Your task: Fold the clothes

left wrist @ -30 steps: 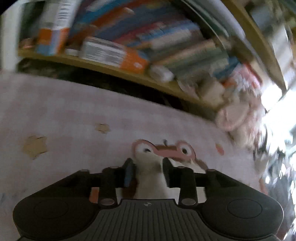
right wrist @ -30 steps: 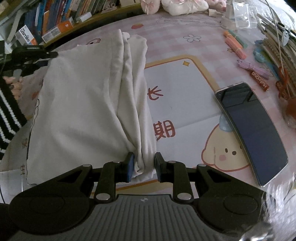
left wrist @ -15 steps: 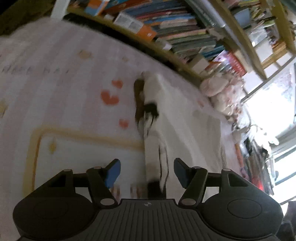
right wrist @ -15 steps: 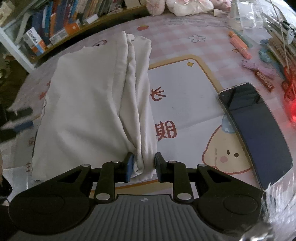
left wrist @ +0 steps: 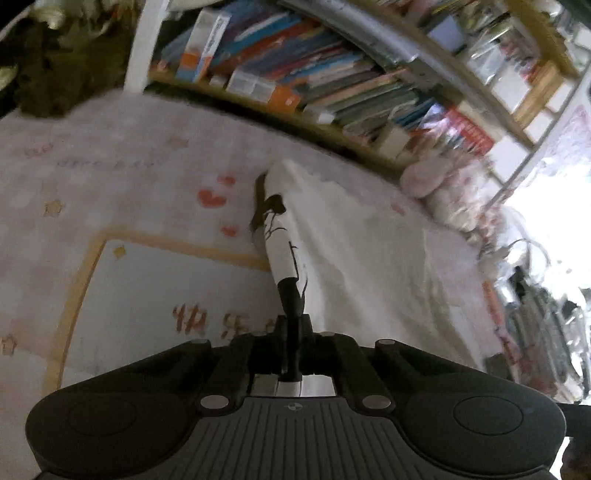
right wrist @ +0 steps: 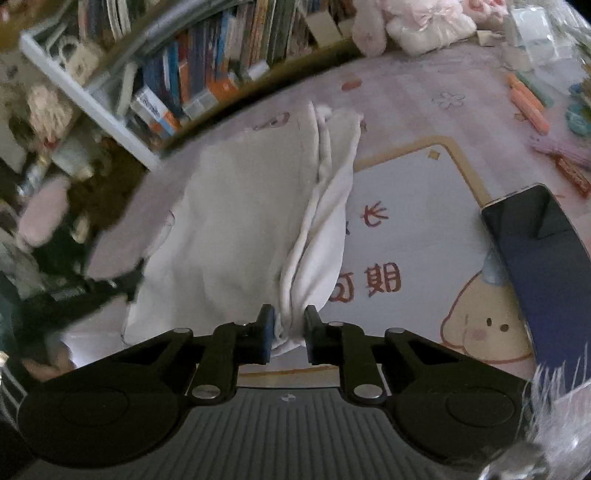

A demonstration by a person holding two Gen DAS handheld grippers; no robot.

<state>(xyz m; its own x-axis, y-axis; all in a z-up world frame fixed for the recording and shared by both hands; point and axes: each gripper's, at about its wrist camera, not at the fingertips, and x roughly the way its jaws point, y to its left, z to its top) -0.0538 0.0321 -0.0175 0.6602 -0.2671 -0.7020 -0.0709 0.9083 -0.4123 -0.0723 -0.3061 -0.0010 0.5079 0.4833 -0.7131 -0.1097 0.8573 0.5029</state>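
Left wrist view showed the left gripper (left wrist: 293, 332) clamped tight on the near-left edge of the white garment (left wrist: 362, 251), a thin ridge of cloth with dark printed marks running away from its pinched jaws. Right wrist view showed the right gripper (right wrist: 288, 332) with its jaws closing on a bunched fold at the garment's near-right corner, cloth already between the pads.

The garment lay spread on the pink patterned table cover (right wrist: 424, 110), partly folded lengthwise, its right side gathered into a thick pleat. A phone (right wrist: 543, 258) rested well to the right; orange pens (right wrist: 528, 107) lay at the far right. A bookshelf (left wrist: 332, 74) ran along the far edge, with plush toys (right wrist: 424, 18) beside it.

Judged from the two grips, the step in hand was taking hold of both near corners for another fold. The next move would likely call for lifting both corners evenly and carrying them toward the far edge, keeping the loose right pleat from slipping out.
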